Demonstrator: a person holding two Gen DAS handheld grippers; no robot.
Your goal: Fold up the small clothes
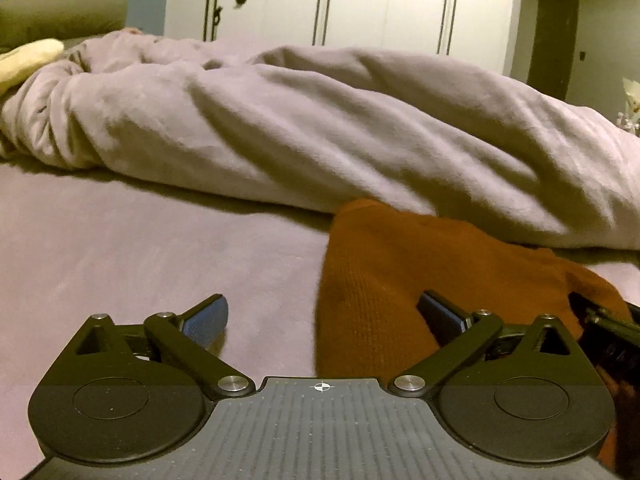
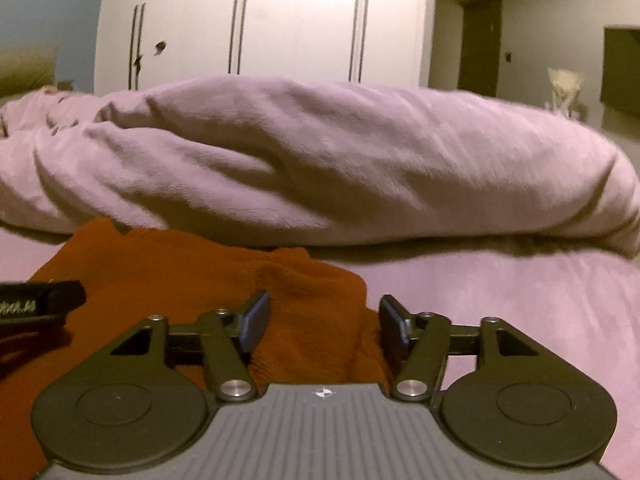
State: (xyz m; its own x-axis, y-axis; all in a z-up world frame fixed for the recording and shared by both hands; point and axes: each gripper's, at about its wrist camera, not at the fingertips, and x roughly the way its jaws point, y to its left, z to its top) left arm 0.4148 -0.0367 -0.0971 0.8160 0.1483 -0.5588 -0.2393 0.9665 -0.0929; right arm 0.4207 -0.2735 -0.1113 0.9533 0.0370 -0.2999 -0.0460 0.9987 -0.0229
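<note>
1. The rust-orange knitted garment (image 1: 400, 280) lies crumpled on the smooth lilac bedsheet (image 1: 140, 248), just in front of a long, softly creased lilac duvet roll (image 1: 320, 128).
2. The left gripper (image 1: 324, 320) is spread wide, one blue ribbed pad on the sheet side, the other over the knit.
3. The right gripper (image 2: 322, 322) stands parted around a raised fold of the garment.
4. White wardrobe doors (image 2: 300, 20) stand behind.

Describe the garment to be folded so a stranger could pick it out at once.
Start at the bed with its lilac sheet and the bunched lilac duvet across it. In front of that roll lies the rust-orange knit garment, the only dark, ribbed fabric among the pale bedding.
</note>
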